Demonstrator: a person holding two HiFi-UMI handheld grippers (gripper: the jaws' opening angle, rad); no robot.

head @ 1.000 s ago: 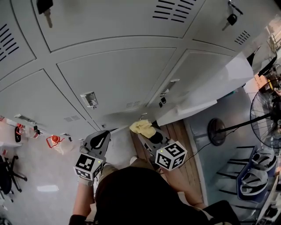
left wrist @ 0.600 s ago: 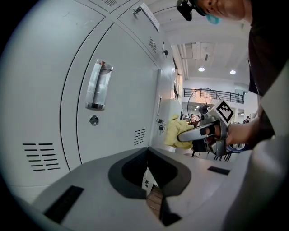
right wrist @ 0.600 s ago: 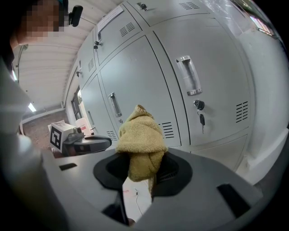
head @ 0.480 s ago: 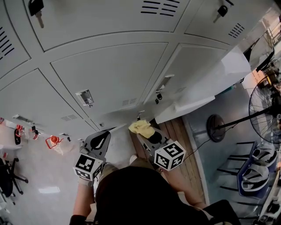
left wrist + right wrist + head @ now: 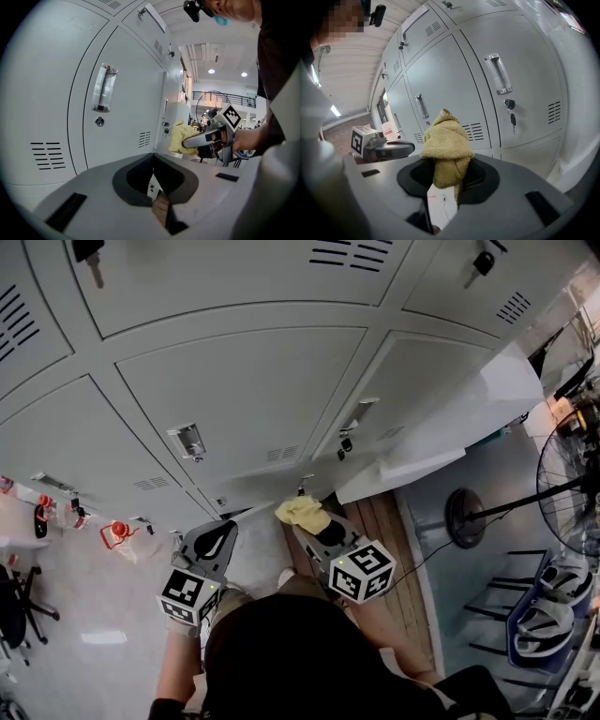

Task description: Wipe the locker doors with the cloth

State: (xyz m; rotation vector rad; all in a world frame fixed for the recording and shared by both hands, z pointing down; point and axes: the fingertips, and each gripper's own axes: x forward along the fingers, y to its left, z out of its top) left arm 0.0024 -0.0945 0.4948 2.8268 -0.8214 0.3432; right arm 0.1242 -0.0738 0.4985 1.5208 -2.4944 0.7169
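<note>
a person's right gripper (image 5: 304, 527) pinches a bunched yellow cloth (image 5: 302, 510) low against a bank of grey locker doors (image 5: 246, 390), while the left gripper (image 5: 218, 532), jaws pressed together on nothing, hangs beside it. a clean pass would likely need the cloth pressed flat and swept round each recessed handle (image 5: 190, 441) and vent. the doors facing the grippers are closed, their contents unseen.

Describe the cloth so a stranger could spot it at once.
Start at the wall of grey locker doors and drop toward its foot, where a person holds two grey claws. The cloth is the fuzzy bundle pinched in the right claw: the only yellow, soft thing among grey metal, while the left claw is empty.
</note>
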